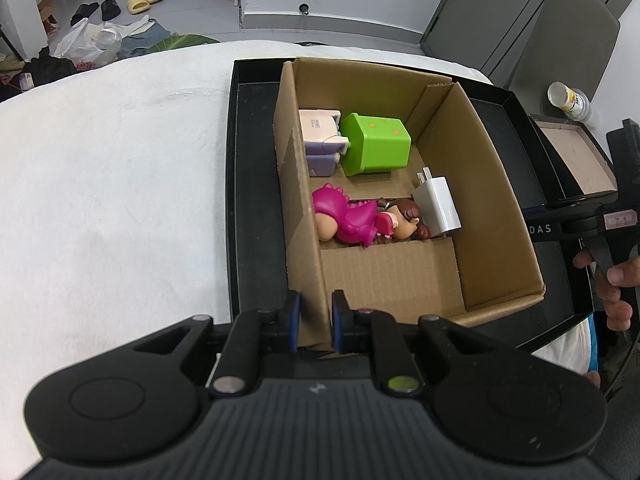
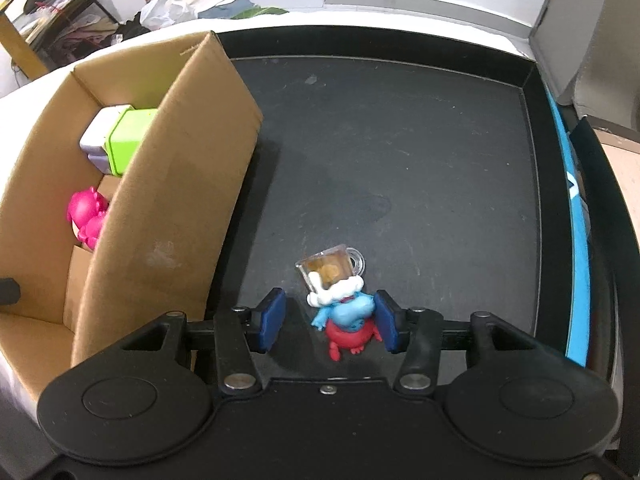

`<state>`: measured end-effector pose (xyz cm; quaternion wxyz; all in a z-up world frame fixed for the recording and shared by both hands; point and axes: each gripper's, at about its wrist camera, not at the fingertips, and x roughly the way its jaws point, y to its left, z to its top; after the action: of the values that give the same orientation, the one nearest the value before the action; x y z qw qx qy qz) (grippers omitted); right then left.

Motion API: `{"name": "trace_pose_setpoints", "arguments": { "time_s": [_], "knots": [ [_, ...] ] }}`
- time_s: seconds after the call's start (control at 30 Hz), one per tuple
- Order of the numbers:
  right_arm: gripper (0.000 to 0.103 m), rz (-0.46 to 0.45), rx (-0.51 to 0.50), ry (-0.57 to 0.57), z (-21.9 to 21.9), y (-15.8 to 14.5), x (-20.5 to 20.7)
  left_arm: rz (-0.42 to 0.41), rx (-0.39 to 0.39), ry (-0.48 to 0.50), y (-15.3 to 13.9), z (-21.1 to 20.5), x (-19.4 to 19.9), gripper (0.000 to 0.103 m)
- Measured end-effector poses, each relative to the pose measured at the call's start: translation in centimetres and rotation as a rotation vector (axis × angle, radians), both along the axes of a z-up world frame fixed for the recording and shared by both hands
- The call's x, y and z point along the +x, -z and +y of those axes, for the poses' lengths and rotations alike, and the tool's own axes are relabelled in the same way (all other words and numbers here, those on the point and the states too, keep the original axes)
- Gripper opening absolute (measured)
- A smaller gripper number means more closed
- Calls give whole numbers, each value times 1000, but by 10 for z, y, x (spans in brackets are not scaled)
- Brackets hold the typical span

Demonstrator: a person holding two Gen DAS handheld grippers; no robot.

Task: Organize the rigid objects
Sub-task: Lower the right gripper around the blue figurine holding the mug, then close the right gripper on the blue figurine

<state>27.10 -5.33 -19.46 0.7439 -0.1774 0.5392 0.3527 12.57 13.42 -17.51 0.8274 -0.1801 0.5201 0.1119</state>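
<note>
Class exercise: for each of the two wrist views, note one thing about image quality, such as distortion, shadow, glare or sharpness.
Left wrist view: fisheye bends the black tray's edge into a curve; the cardboard box and its toys are sharp, evenly lit. Right wrist view: the same bowing at the tray rim; the blue figurine is crisp, with soft shadows and dull sheen on the tray floor.

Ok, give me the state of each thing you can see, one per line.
Cardboard box: open, inside the black tray.
Left gripper: shut on the box wall.
Right gripper: open, astride the blue and red figure.
Pink doll: lying down.
Green cube: tipped over.
White charger: leaning.
</note>
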Motion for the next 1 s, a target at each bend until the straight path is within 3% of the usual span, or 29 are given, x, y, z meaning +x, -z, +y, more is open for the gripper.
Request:
{"name": "trace_pose_setpoints", "arguments": {
  "time_s": [0.43,0.57,0.73,1.0],
  "knots": [
    [48,-15,-4,-67,0,-3,-12,4,5,2,0,-1,0,14],
    [39,-30,-19,-79,1,-5,-15,5,3,1,0,-1,0,15],
    [38,-26,-33,-84,-1,-7,-18,5,0,-2,0,0,0,15],
    [38,-61,12,-36,-11,-35,-26,6,-5,-5,0,0,0,15]
  ]
}}
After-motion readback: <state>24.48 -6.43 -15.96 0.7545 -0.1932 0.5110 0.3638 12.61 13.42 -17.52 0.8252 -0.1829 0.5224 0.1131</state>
